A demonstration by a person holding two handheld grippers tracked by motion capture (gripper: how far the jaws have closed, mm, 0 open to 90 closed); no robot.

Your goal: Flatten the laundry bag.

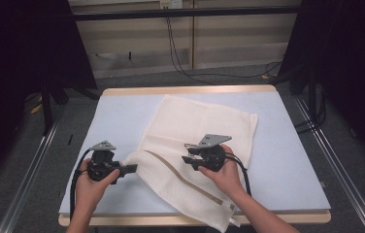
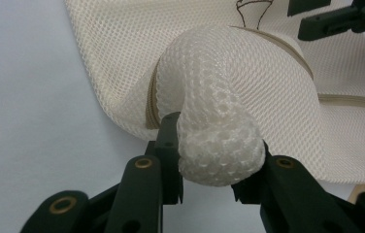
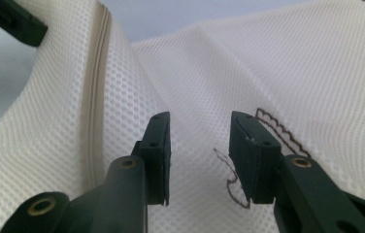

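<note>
A person sits at a pale blue table (image 1: 287,160), seen from above, with both forearms entering from the bottom of the frame. A cream mesh laundry bag (image 1: 205,124) lies across the middle of the table, running from the upper centre down to the lower centre, where one corner hangs over the near edge. A tan zipper (image 1: 180,175) runs diagonally along its lower part.

At lower left, the left gripper (image 1: 131,168) points toward the bag's left edge. In the left gripper view, its two black jaws are clamped on a bunched, rounded fold of mesh (image 2: 219,145), which bulges up between them. Pinching the edge this way probably anchors or lifts that side so the bag can be pulled flat or opened.

Just right of centre, the right gripper (image 1: 189,159) hovers over the middle of the bag. In the right gripper view (image 3: 197,160) its jaws stand apart with only flat mesh beneath them, gripping nothing; a line of thin brown stitching (image 3: 277,128) sits beside the right-hand jaw. Its released position above the cloth suggests it is about to take a second hold, so both hands can work the bag together.

Dark curtains and cables fill the background.
</note>
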